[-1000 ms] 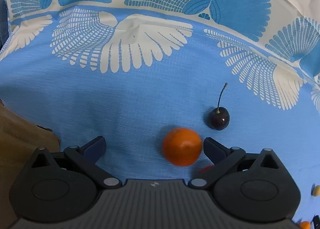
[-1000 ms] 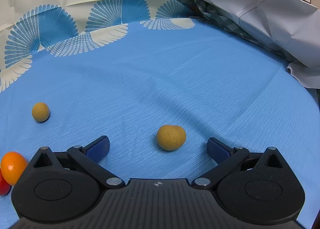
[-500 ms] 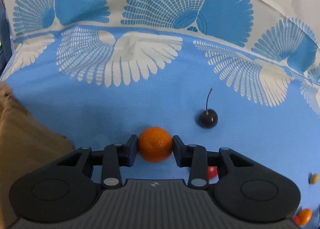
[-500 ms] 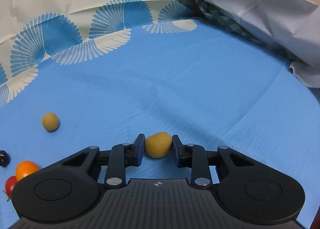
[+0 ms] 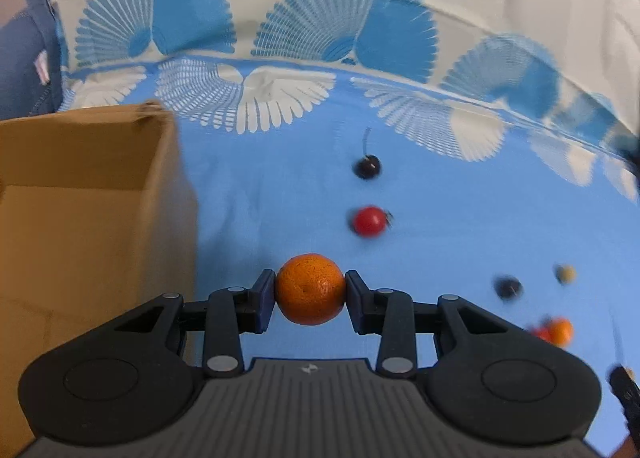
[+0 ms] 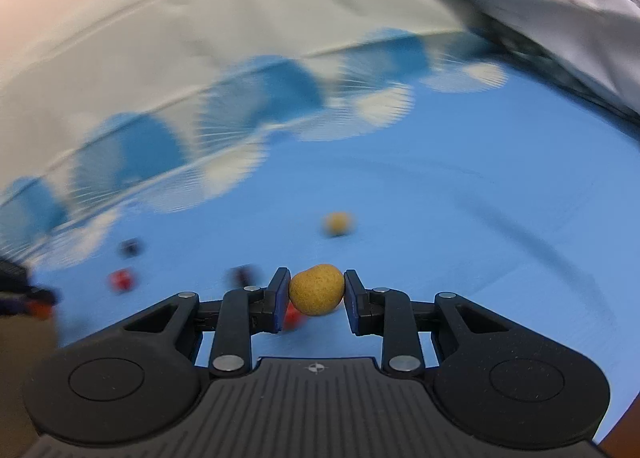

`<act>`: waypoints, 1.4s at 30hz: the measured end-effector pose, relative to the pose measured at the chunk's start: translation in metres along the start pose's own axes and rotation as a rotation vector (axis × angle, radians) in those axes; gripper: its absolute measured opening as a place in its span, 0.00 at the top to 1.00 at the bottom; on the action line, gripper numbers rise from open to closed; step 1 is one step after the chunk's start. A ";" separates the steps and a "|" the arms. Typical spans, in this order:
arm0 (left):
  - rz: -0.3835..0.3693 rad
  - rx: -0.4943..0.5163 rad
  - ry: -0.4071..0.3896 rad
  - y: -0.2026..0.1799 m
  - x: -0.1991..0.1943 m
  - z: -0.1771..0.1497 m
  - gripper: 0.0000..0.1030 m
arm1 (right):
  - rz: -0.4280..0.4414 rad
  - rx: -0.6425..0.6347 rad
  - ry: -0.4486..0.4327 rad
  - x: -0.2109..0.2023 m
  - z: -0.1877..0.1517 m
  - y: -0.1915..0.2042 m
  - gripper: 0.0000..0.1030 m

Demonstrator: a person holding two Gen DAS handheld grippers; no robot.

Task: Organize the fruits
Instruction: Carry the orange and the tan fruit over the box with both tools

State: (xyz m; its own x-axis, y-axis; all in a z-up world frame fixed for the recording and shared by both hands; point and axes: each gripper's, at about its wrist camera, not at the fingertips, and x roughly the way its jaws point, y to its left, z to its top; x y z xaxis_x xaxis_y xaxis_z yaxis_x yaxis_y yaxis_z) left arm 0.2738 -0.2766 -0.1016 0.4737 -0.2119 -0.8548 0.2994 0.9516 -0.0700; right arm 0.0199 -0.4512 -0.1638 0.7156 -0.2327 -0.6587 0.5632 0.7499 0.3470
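While both hands carry fruit clear of the blue cloth (image 5: pixel 280 193), what matters for the coming move is where the cardboard box (image 5: pixel 92 217) sits. It shows only in the left wrist view, filling the left side of that picture just beside the left gripper (image 5: pixel 310 296), its open top edge above and to the left of the fingers (image 5: pixel 264 300). So the box lies to the left and a little ahead of that gripper, and I judge the left hand the nearer of the two to it.

The left gripper is clamped on a small orange (image 5: pixel 310 289), one pad pressed to each side, the fruit round enough that no long axis matters. The right gripper (image 6: pixel 316 296) is clamped in the same way on a yellowish, slightly lumpy fruit (image 6: pixel 316 289), a touch wider than it is tall, lying crosswise between its fingers (image 6: pixel 280 298).

Loose fruit lies on the cloth beyond: a dark cherry (image 5: pixel 367 165) with its stem pointing away, a red one (image 5: pixel 369 221) nearer, and a few blurred pieces at the right. In the right wrist view another yellowish fruit (image 6: pixel 338 223) rests further off; no box can be made out there for certain.

If the box is where the fruit belongs, the left hand needs only swing leftward over the rim, while the right must cross further.
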 end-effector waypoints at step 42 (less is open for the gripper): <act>0.056 -0.213 -0.179 0.238 -0.256 -0.206 0.60 | 0.412 -0.480 0.107 -0.216 -0.116 0.290 0.71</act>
State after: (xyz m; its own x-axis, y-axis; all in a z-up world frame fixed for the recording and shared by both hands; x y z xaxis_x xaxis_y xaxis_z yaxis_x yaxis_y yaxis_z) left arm 0.0536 0.0503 -0.0052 0.6288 -0.1756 -0.7574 0.0970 0.9843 -0.1476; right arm -0.0186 -0.1116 0.0019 0.7749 0.1787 -0.6063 -0.0148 0.9641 0.2651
